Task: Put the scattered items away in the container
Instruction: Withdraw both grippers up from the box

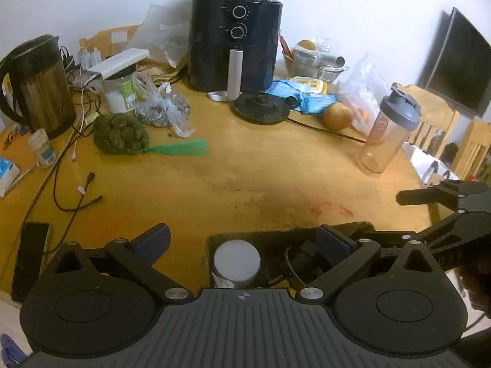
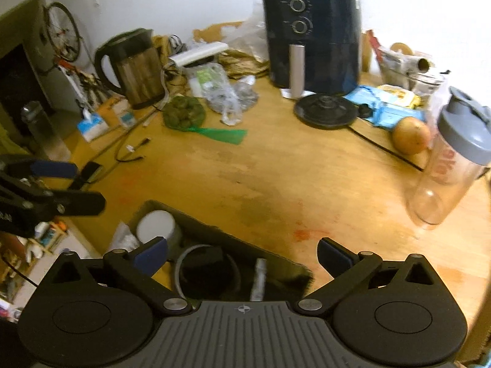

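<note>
Left gripper (image 1: 242,242): jaws wide open, empty, above container. Container (image 2: 214,224): dark box at near edge of wooden surface (image 1: 245,168); holds white-lidded jar (image 1: 237,260) at left end, coiled black cable (image 2: 208,270) beside it. Right gripper (image 2: 242,254): jaws wide open, empty, over container's right end.

Container (image 1: 362,228) sits at near edge of counter (image 1: 245,171); inside it, a jar (image 1: 237,260) at left, a coiled cable (image 2: 208,271) to its right. Air fryer (image 1: 234,43) at far centre, kettle base (image 1: 261,107) just in front. Kettle (image 1: 40,86) far left; netted bag (image 1: 121,135) right of it. Shaker bottle (image 1: 388,132) at right, onion (image 1: 338,116) to its left.
</note>
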A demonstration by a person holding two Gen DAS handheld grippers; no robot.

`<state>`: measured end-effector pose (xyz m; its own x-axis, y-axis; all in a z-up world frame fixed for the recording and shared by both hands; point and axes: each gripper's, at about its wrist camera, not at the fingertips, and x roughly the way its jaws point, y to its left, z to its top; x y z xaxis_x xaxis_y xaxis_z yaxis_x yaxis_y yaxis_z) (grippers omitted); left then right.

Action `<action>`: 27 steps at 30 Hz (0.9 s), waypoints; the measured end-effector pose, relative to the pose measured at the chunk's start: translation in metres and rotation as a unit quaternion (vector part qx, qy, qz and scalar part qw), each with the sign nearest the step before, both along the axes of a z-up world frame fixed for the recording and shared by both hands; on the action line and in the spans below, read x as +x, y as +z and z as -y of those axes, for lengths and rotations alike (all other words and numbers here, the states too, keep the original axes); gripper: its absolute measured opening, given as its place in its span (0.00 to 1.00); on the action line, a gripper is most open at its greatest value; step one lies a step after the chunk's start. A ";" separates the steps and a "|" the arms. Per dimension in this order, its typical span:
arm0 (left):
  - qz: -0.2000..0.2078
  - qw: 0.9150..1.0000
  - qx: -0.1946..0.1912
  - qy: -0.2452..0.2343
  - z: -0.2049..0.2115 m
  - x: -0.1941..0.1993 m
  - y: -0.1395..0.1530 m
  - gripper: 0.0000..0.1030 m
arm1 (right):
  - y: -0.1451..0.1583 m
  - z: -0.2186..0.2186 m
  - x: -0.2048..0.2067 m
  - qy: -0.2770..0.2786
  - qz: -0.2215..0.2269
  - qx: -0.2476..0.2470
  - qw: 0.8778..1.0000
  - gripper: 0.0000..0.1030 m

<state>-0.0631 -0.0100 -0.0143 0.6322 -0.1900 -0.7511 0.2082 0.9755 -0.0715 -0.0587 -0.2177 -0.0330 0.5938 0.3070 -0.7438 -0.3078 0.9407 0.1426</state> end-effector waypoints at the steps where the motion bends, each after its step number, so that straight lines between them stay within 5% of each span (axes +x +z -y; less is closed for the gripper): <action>1: 0.001 1.000 0.008 0.001 0.002 0.002 0.001 1.00 | 0.000 0.000 0.000 -0.004 0.002 -0.004 1.000 1.00; 12: 0.036 0.994 0.104 0.024 0.015 0.013 0.020 1.00 | 0.017 0.001 -0.009 -0.053 0.068 -0.073 0.994 1.00; 18: 0.006 0.996 0.089 0.005 0.015 0.021 0.022 1.00 | 0.027 -0.005 -0.013 -0.084 0.082 -0.112 0.987 1.00; 27: -0.092 0.991 0.097 0.007 0.011 0.035 0.003 1.00 | 0.019 0.004 0.005 -0.121 -0.084 -0.053 0.988 1.00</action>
